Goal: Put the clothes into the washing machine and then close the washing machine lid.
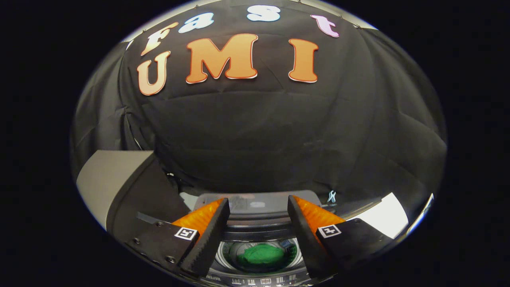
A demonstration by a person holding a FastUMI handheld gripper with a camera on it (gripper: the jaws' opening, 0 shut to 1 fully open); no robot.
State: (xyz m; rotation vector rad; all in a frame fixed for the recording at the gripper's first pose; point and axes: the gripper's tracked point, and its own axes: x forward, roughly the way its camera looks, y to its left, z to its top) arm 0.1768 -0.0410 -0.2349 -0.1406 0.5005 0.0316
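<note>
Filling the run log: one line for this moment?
gripper: open, empty | green garment: in washing machine drum, below fingers | lid: raised, not yet closed

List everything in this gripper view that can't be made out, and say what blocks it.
- Washing machine body: cut off below the panel edge, sides hidden behind the open hand-held gripper fingers.
- Drum: partly seen between the fingers; the green cloth hides its bottom, so other clothes cannot be ruled out.
- Control panel markings: too small and cut off.
- Lid: standing open left of the fingers; its hinge is hidden.
</note>
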